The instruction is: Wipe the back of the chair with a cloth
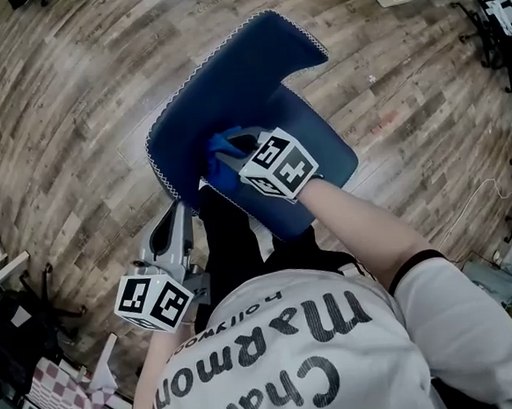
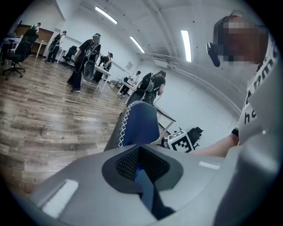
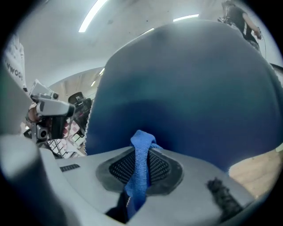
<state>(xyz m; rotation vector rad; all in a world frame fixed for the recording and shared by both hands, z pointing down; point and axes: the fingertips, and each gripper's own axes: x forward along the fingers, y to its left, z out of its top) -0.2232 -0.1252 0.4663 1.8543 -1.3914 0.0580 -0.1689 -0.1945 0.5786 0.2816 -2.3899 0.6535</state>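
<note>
My right arm (image 1: pixel 354 222) reaches forward with the forearm bare. At its end my right gripper (image 1: pixel 228 157) points ahead and a little to the left, and its jaws are closed on the blue cloth (image 3: pixel 139 167). My left gripper (image 1: pixel 177 216) is low at my left side. It points forward with its jaws pressed together.

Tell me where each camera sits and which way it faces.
Head view: on the person's head, steeply down onto the blue upholstered chair; shirt, forearms, left gripper, right gripper show.
Left gripper view: on the left gripper, facing across the room past the chair's edge; right forearm shows.
Right gripper view: on the right gripper, facing the chair back closely; jaws grip a blue cloth.
All three share the chair.
</note>
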